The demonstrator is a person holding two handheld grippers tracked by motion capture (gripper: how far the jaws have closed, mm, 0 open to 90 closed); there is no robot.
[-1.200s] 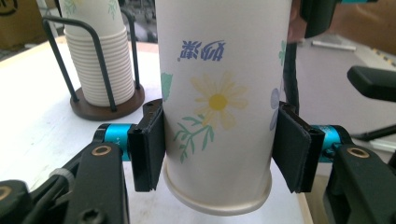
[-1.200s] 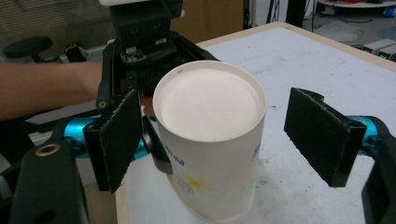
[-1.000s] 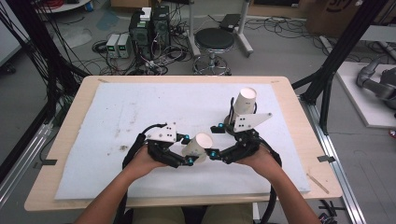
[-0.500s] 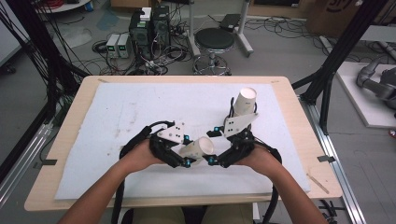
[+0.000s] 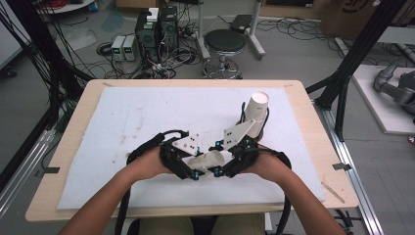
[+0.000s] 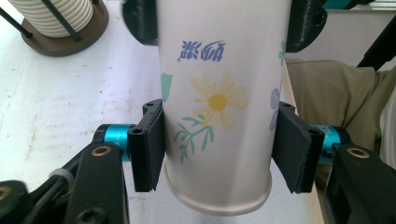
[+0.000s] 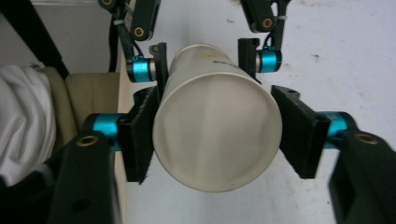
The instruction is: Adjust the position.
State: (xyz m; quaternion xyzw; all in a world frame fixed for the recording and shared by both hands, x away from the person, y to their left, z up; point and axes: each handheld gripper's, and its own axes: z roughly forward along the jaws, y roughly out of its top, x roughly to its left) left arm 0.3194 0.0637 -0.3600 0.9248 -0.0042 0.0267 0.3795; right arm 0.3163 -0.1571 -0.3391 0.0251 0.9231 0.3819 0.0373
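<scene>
A white paper cup printed with a yellow flower lies level between my two grippers near the table's front middle. My left gripper is shut on it close to the rolled rim, one pad on each side. Facing it, my right gripper is shut on the cup's base end, whose closed bottom looks at that camera. In the high view the left gripper and right gripper meet nose to nose over the cup.
A stack of upturned paper cups stands on a brown holder at the back right of the white mat. The wooden table edge runs along the right. My lap lies just past the front edge.
Both hands came together toward the front middle. The right gripper left the cup stack and closed on the far end of the cup the left gripper carries.
</scene>
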